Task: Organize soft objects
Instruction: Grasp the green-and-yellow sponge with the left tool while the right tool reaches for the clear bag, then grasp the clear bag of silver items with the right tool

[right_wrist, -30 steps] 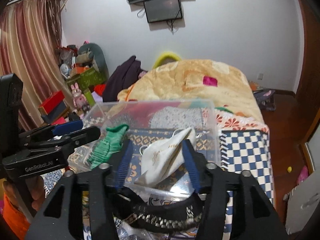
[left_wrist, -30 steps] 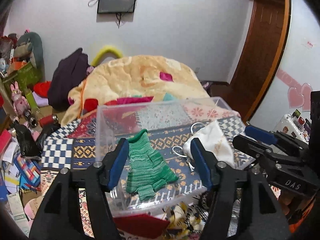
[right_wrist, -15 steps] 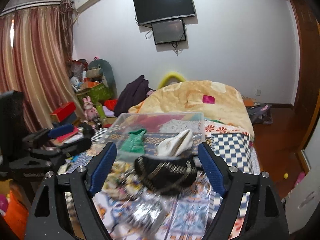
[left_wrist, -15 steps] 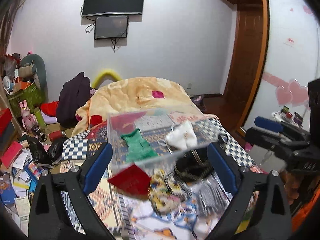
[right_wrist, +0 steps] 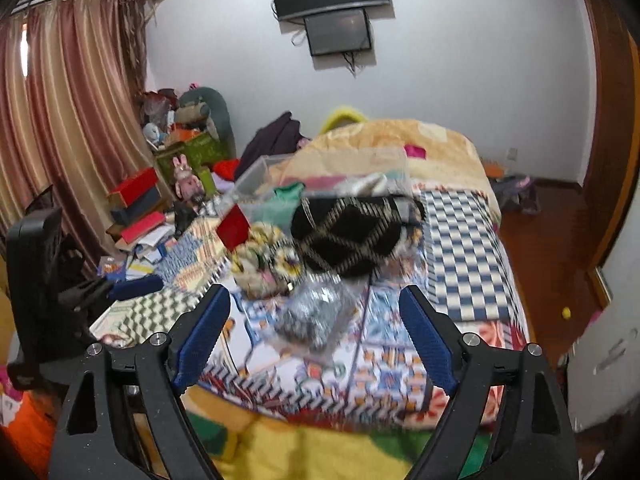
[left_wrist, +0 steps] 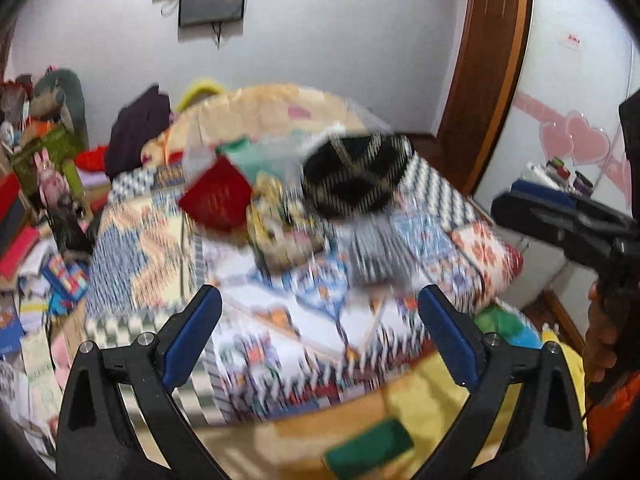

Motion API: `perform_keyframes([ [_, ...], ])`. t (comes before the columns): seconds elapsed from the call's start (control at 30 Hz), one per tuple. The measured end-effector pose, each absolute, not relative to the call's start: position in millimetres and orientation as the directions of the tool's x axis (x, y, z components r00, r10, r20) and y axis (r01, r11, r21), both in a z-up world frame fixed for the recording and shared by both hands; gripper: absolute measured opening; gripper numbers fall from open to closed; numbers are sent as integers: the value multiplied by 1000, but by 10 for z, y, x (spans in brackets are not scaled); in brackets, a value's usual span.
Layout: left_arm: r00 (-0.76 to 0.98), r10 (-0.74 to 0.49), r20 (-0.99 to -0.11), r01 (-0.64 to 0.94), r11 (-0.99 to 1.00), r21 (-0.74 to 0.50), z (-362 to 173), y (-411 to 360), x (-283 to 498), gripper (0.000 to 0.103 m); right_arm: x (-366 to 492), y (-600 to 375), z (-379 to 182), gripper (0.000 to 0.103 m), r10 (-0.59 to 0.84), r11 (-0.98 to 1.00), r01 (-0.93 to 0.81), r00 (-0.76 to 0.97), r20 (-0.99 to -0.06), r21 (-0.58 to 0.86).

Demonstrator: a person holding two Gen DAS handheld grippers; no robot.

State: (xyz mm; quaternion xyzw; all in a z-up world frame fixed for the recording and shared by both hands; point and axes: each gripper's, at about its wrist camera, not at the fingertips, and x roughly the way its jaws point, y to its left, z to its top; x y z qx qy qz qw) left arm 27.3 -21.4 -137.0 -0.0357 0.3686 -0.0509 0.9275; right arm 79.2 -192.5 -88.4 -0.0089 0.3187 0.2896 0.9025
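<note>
A clear plastic box (right_wrist: 256, 178) stands on the patterned bedspread and holds a green knitted piece (right_wrist: 286, 194) and a white cloth (right_wrist: 366, 184). In front of it lie a black patterned cloth (right_wrist: 352, 236) (left_wrist: 352, 176), a red piece (right_wrist: 234, 226) (left_wrist: 214, 198), a floral piece (right_wrist: 264, 260) and a grey bundle (right_wrist: 316, 312). My left gripper (left_wrist: 320, 332) and my right gripper (right_wrist: 316, 328) are both open and empty, held back over the near end of the bed. The left wrist view is blurred.
A yellow and green blanket (right_wrist: 280, 444) covers the near bed edge. Boxes, books and toys (right_wrist: 136, 216) crowd the floor at left. A beige quilt (right_wrist: 420, 148) lies at the far end. Wooden floor (right_wrist: 552, 248) and a door are at right.
Both grippers have opened wide and pulled back from the box toward the near end of the bed. The green piece and the white cloth stay in the box.
</note>
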Motion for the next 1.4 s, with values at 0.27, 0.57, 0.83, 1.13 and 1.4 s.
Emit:
perform_keyframes([
  [0.27,599,-138,-789,81,990,-112,-1828,-333,34,100,756,-1999,-1190,85,487,852,-480,586,-648,207],
  [0.57,481,-212,-851,94,977,-190,-2161,-405,-67,100,747,-2010,-1329,85,477,859,-459,559,-678,227],
  [0.83,470,-230,-852,107,973,-203,-2250,-497,-109,72,778,-1974,-1378,85,476,859,-455,544,-691,233],
  [1.13,528,-247,-813,133,969,-208,-2051,-435,-166,60,874,-1900,-1398,85,481,854,-462,530,-699,238],
  [1.4,644,-204,-737,98,978,-185,-1622,-192,-50,60,1073,-1737,-1459,85,494,839,-486,495,-715,244],
])
